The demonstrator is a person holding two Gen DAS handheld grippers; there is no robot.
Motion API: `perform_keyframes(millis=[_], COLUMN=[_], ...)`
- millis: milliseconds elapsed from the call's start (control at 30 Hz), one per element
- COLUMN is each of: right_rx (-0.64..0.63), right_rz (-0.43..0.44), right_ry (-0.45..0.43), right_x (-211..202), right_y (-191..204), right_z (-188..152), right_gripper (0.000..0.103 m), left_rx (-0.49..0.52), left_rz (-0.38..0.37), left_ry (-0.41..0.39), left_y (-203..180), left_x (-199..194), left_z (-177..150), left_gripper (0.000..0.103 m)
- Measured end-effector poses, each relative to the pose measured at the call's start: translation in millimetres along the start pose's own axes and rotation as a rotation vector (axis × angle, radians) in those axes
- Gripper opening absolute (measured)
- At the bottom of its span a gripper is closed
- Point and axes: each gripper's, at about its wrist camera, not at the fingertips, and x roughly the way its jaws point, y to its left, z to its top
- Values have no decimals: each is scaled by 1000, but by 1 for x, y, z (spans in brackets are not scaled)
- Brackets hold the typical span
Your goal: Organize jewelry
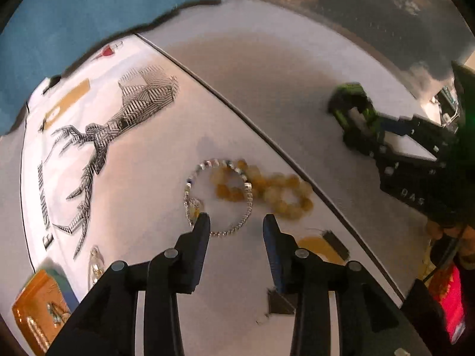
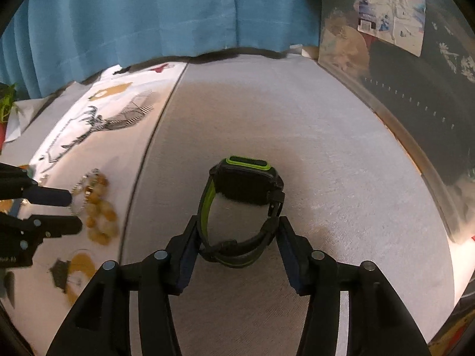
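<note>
A silver chain bracelet lies in a loop on a white printed cloth, overlapping a yellow bead bracelet. My left gripper is open, its fingertips at the near edge of the silver loop. My right gripper grips the strap of a black and green watch, which stands on the grey surface. The watch and right gripper also show in the left wrist view. The beads and the left gripper show at the left of the right wrist view.
An orange box and a small silver piece lie at the cloth's near left. A translucent storage bin stands along the right. A blue curtain hangs behind. A dark seam divides cloth from grey surface.
</note>
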Motion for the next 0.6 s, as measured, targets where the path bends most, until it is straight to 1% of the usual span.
perform_keyframes(millis=[33,100,133,167,200,267,300,367,400,467,533,600], right_rx=[6,1,4,5,2,-9,-14,-1,18,39,47,34], right_rz=[6,5,7,11,12,9,13,15,31,43,49,54], right_ry=[-12,-20,-17,-11,-8,-15,-9,3,4,2,-21,-46], right_x=[1,4,4,6,6,5,4,-1,-6,-18,-36,-62], right_y=[-2,-3,-3,-3,-3,-2,-1,0,-1,-1,0,7], right_z=[-1,-1,0,2,3,4,3,1,-1,-3,-6,-11], right_gripper=[56,62,63,63,58,46,45,44,44,44,44,44], left_rx=[-2,4,21,44,58,42,40,28,15,-10,-34,-71], left_rz=[-10,-18,-11,-8,-16,-47,-50,-56,-65,-78,-83,-89], left_ry=[17,7,4,2,10,30,19,-11,-29,-81,-127,-181], left_y=[2,2,0,-4,-7,-8,-9,-10,-10,-7,-5,-4], left_x=[3,3,3,3,3,0,-4,-20,-30,-55,-79,-111], left_z=[1,2,2,3,4,4,3,-1,-4,-9,-18,-33], left_gripper=[34,31,28,7,1,1,1,1,1,1,1,1])
